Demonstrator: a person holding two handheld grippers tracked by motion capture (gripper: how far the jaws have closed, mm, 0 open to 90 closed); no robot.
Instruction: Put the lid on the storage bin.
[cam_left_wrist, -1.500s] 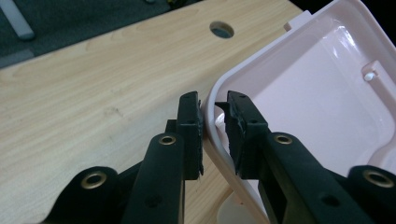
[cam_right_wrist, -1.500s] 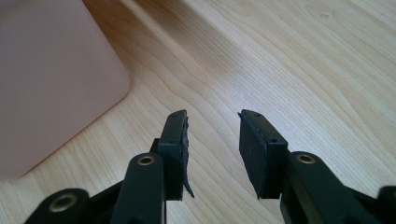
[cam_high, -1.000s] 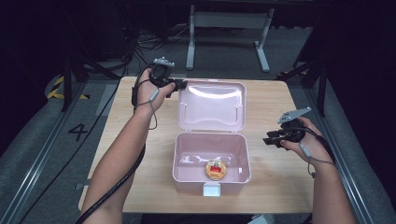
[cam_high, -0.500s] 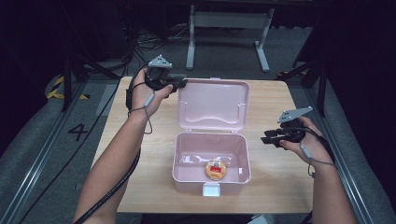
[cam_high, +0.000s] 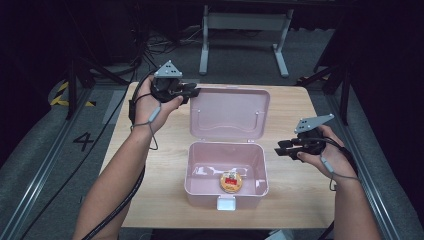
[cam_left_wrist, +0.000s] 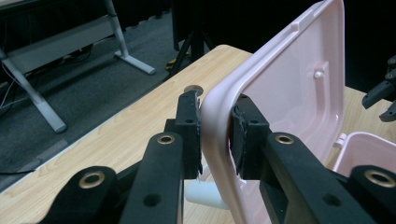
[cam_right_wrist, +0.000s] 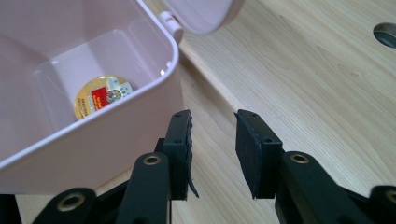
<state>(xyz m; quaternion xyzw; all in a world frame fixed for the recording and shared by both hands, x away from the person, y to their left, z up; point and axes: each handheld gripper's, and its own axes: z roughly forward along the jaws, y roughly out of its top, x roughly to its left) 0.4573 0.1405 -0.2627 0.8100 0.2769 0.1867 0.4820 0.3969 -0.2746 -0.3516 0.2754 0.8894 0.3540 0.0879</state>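
Observation:
A pink plastic box (cam_high: 195, 186) stands open on the wooden table (cam_high: 300, 100), its lid (cam_high: 230, 112) tipped up and back. A round yellow and red tin (cam_high: 231, 181) lies on the box floor, and it shows as the tin (cam_right_wrist: 100, 95) in the right gripper view. My left gripper (cam_high: 192, 91) is at the lid's far left corner. Its pads clasp the lid's rim (cam_left_wrist: 215, 121), and its jaws have just been easing open. My right gripper (cam_high: 279, 149) hovers open beside the box's right wall (cam_right_wrist: 93, 154). Its jaws have just been closing a little with nothing between them.
A white latch (cam_high: 226, 202) sticks out from the box's front. A round cable hole (cam_right_wrist: 386, 33) is cut in the tabletop near its far edge. Beyond the table stands a grey metal frame (cam_high: 245, 30), and cables lie on the dark floor.
My left hand has risen slightly with the lid's corner between its jaws. My right gripper has drifted a little left toward the box.

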